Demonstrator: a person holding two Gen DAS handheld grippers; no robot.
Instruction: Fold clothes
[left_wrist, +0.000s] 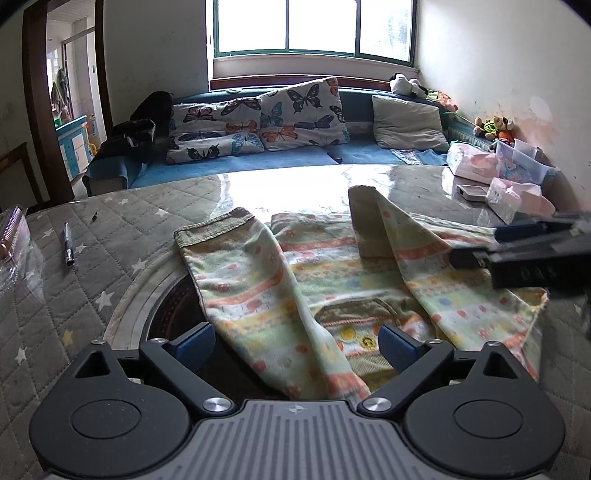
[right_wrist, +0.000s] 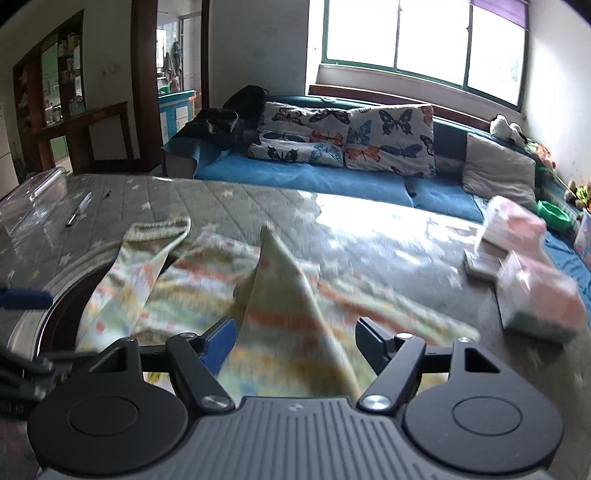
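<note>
A small striped, flower-print top (left_wrist: 332, 266) lies on the table, collar toward me, both sleeves folded in over the body. It also shows, blurred, in the right wrist view (right_wrist: 266, 302). My left gripper (left_wrist: 295, 343) is open just above the near collar edge, its fingers either side of the left sleeve. My right gripper (right_wrist: 295, 347) is open and empty over the garment's right part; it appears from the side in the left wrist view (left_wrist: 476, 247). One sleeve end (right_wrist: 267, 236) stands up in a peak.
The table has a grey star-quilted cover (left_wrist: 74, 258) under glass. A pen (left_wrist: 68, 243) lies at the left. Tissue packs and boxes (left_wrist: 506, 199) stand at the right. A blue sofa with butterfly cushions (left_wrist: 258, 122) is behind the table.
</note>
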